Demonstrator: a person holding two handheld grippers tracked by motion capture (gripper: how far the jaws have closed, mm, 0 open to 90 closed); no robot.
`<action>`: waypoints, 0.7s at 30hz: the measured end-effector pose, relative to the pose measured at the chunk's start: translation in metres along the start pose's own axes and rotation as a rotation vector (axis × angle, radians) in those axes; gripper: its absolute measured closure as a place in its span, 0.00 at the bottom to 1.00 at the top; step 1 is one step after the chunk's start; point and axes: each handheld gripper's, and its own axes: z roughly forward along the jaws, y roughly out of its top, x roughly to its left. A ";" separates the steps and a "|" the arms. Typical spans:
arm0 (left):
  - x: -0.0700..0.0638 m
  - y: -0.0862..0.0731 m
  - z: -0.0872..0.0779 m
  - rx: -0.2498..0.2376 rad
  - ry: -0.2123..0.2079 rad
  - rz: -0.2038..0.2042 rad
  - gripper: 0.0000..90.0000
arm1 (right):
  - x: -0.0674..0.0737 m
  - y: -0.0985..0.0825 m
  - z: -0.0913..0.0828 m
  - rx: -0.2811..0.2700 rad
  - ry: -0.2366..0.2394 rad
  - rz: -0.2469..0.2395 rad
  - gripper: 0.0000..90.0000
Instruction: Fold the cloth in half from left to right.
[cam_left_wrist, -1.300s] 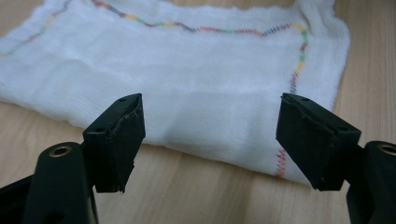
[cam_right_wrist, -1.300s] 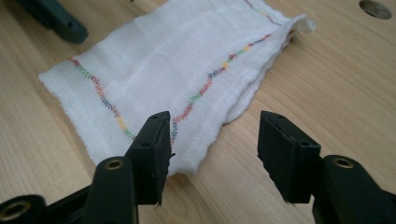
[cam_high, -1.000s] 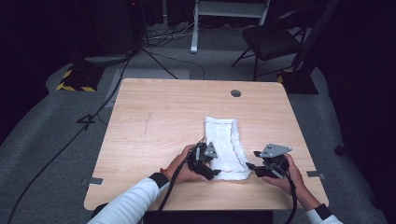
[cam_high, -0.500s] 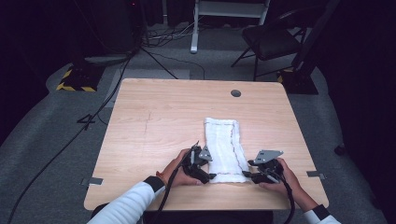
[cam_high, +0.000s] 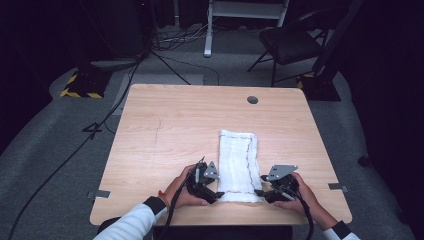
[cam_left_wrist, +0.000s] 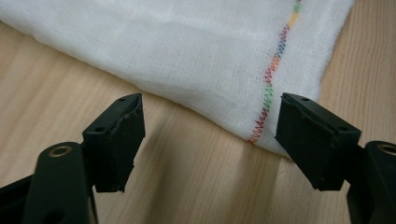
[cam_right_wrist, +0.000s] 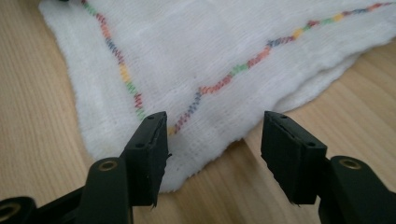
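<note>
With the folded cloth (cam_high: 239, 165) flat near the bench's (cam_high: 165, 125) near edge, both claws flank its near corners. Left claw (cam_left_wrist: 210, 135) apart, empty; right claw (cam_right_wrist: 212, 149) just reopened, nothing clamped. Next, likely: pinch both corners.

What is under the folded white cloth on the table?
The cloth lies flat on the wooden table; bare wood shows all around its edges. At its near corner, a lower layer of the same cloth sticks out. Anything between the layers or beneath the middle is covered.

The place looks like a darkened recording studio or lab. A lone wooden surface (cam_high: 175, 125) stands on grey carpet (cam_high: 50, 150), with cables (cam_high: 75, 150) trailing across the floor, yellow-and-black hazard tape (cam_high: 80, 92), an equipment stand (cam_high: 210, 30) and a black chair (cam_high: 287, 42) behind.
</note>
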 end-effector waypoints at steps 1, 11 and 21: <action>0.004 0.002 -0.002 -0.016 -0.002 -0.006 0.26 | -0.003 0.001 -0.002 -0.015 0.002 0.014 0.46; 0.055 0.030 -0.006 -0.088 0.082 -0.110 0.23 | -0.050 0.032 -0.001 -0.099 -0.094 0.068 0.45; 0.105 0.059 0.026 -0.064 0.190 -0.154 0.25 | -0.102 0.064 0.031 -0.102 -0.157 0.156 0.47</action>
